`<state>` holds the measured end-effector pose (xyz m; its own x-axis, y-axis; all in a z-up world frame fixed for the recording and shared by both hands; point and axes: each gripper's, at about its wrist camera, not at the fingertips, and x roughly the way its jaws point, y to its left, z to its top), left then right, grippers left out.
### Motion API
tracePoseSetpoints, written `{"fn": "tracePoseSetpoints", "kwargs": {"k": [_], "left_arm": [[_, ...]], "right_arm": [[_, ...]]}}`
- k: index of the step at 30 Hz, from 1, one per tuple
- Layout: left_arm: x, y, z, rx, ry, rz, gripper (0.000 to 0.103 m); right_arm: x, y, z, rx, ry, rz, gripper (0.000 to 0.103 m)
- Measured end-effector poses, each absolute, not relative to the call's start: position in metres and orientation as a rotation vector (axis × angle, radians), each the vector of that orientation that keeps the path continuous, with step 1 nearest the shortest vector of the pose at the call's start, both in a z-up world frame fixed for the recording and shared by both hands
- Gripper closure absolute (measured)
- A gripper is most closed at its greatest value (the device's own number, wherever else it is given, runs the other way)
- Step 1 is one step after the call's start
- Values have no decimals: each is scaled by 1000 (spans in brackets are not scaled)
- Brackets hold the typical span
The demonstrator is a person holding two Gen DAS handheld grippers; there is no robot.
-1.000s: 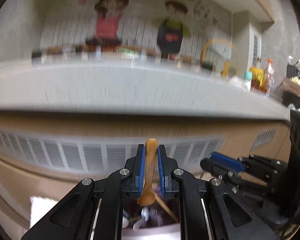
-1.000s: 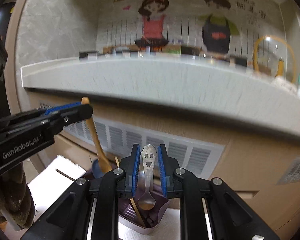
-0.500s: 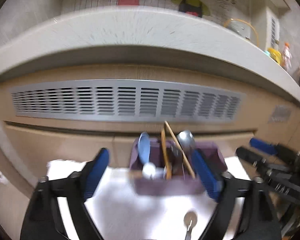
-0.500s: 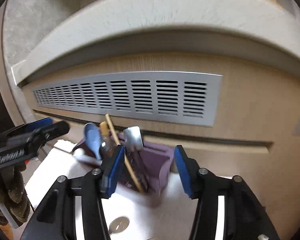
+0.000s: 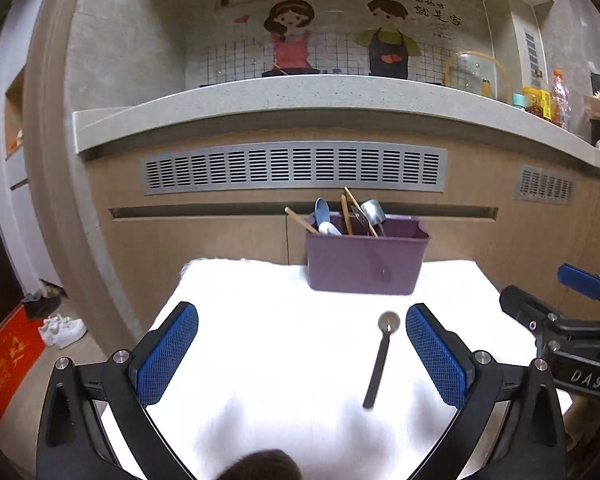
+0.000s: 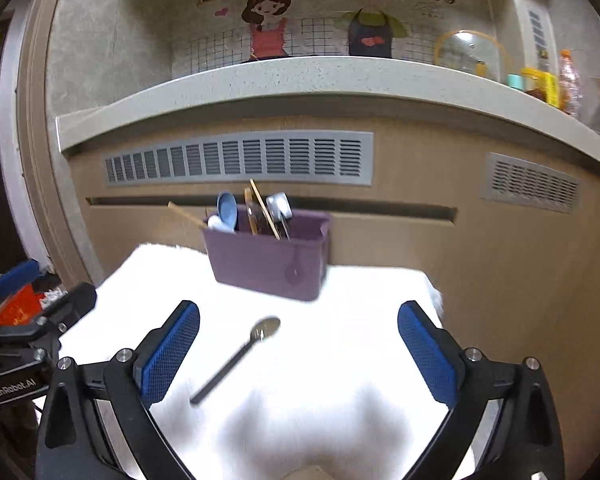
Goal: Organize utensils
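White-covered tabletop (image 5: 260, 360) carries one black-handled spoon (image 5: 380, 356) lying flat, apart from the purple utensil caddy (image 5: 364, 264). Left hand-held gripper (image 5: 302, 356) and right hand-held gripper (image 6: 298, 354) both opening wide, empty. Risk: thin handle on soft cloth; pads may snag fabric or skid the spoon sideways.

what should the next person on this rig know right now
Left gripper: fingers opening wide, nothing between them but cloth and the spoon lying below.
Right gripper: fingers opening wide, holding nothing.
Purple plastic utensil bin: at the far edge of the white cloth, holding several spoons and wooden sticks.
Left to do: one black-handled metal spoon lies loose on the cloth in front of the bin; it needs to go in.
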<state>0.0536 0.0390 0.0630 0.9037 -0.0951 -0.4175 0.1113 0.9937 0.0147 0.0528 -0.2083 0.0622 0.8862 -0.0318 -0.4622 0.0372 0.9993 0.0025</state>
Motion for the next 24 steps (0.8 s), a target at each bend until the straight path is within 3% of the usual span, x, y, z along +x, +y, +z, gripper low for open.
{"fn": "tracePoseSetpoints", "kwargs": {"k": [12, 24], "left_arm": [[19, 38, 63, 38, 453, -125, 0], [17, 37, 63, 37, 460, -123, 0]], "right_arm": [[-9, -213, 52, 61, 483, -74, 3], [-11, -217, 55, 58, 482, -75, 3]]}}
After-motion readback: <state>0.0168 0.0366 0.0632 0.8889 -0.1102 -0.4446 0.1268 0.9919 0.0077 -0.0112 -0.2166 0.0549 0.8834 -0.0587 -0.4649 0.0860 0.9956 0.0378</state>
